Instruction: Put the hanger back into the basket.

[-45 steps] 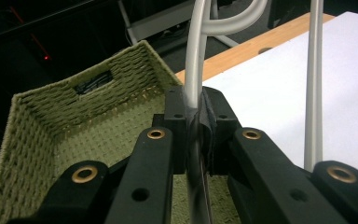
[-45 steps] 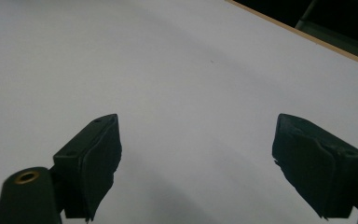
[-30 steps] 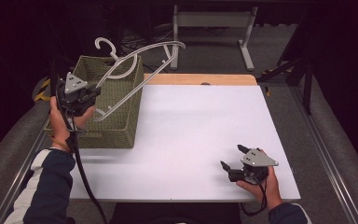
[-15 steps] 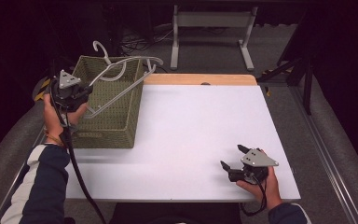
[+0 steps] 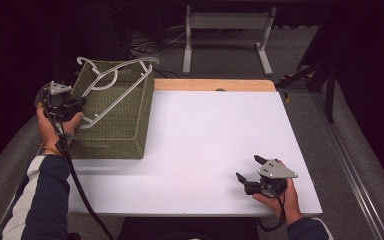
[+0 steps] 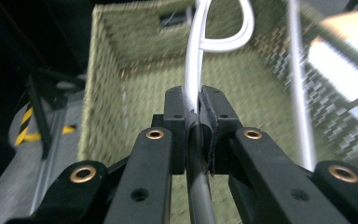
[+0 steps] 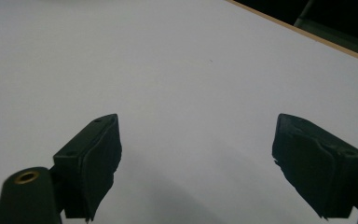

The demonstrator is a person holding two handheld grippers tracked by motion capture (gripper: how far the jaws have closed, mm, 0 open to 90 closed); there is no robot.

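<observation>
We see the white hanger (image 5: 114,85) lying tilted across the open top of the green woven basket (image 5: 125,135), which stands at the desk's (image 5: 215,135) left edge. Our left tongs (image 5: 78,103) are clenched on the hanger's lower bar at the basket's left rim. We judge the hanger nearly stowed: it has yet to drop inside and be let go. Our right tongs (image 5: 247,175) rest spread wide and empty near the desk's front right corner.

olive-green woven basket (image 5: 115,130), white plastic hanger (image 5: 112,85), plain white table (image 5: 205,140) with a wood-tone back edge, grippers' jaws matte black.
</observation>
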